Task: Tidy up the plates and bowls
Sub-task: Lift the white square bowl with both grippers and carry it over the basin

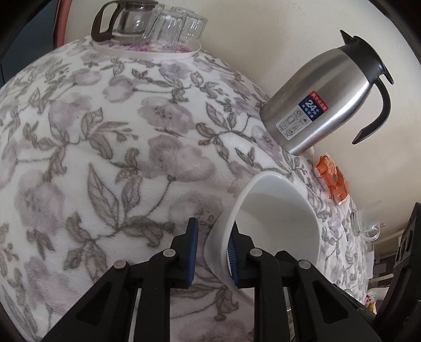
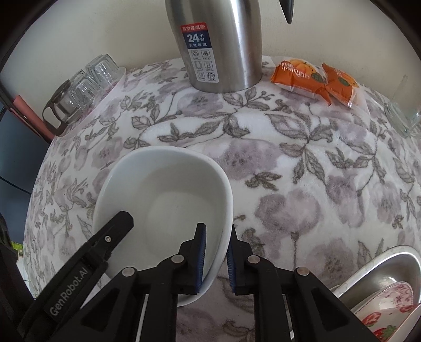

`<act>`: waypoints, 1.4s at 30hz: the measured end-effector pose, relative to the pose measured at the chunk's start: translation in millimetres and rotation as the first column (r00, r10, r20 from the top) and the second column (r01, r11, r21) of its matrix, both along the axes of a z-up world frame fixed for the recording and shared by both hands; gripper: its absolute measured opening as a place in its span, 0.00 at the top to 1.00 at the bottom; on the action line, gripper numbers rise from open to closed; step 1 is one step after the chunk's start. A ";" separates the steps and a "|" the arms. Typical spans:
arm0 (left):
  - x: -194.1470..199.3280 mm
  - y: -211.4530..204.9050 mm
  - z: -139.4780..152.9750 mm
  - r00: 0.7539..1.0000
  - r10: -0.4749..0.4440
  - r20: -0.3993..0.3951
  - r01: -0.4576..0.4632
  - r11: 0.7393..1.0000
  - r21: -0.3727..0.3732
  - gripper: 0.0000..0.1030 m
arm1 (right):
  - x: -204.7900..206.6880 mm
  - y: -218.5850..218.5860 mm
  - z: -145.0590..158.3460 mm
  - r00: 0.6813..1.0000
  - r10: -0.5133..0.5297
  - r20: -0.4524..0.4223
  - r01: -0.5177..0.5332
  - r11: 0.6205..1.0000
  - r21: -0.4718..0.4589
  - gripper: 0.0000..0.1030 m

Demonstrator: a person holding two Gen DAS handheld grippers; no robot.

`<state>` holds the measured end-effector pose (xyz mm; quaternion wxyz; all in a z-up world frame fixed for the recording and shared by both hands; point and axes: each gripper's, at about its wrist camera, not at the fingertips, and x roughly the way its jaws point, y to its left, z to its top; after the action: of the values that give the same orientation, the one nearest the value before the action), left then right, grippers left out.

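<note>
A white bowl (image 1: pixel 276 223) sits on the floral tablecloth (image 1: pixel 105 157), and both grippers are at its rim. My left gripper (image 1: pixel 214 226) straddles the near-left wall: its right pad (image 1: pixel 233 252) lies inside the bowl, and its left pad (image 1: pixel 194 252) stands outside with a sliver of cloth showing between pad and wall. In the right wrist view the same bowl (image 2: pixel 168 200) has its right wall clamped by my right gripper (image 2: pixel 217 226), one pad inside and one outside. One finger (image 2: pixel 118 229) of the left gripper reaches over the bowl's left side.
A steel thermos jug (image 2: pixel 221 47) stands at the back by the wall. A tray holds a glass pot and upturned glasses (image 1: pixel 158 23). Orange snack packets (image 2: pixel 313 79) and a glass mug (image 1: pixel 367 223) lie to the right. A metal basin (image 2: pixel 389 263) with patterned dishes sits lower right.
</note>
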<state>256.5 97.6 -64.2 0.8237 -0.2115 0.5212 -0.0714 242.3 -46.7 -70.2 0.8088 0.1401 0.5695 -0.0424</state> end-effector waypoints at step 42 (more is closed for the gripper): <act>-63.9 -49.9 124.6 0.967 -0.153 0.203 0.162 0.987 -0.025 0.87 | -99.4 -62.9 112.5 0.960 -0.142 0.240 0.123 0.988 0.094 0.84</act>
<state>192.5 47.7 60.4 0.8592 -0.1781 0.4492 -0.1683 142.9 -109.5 42.3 0.8624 0.2137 0.4555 -0.0564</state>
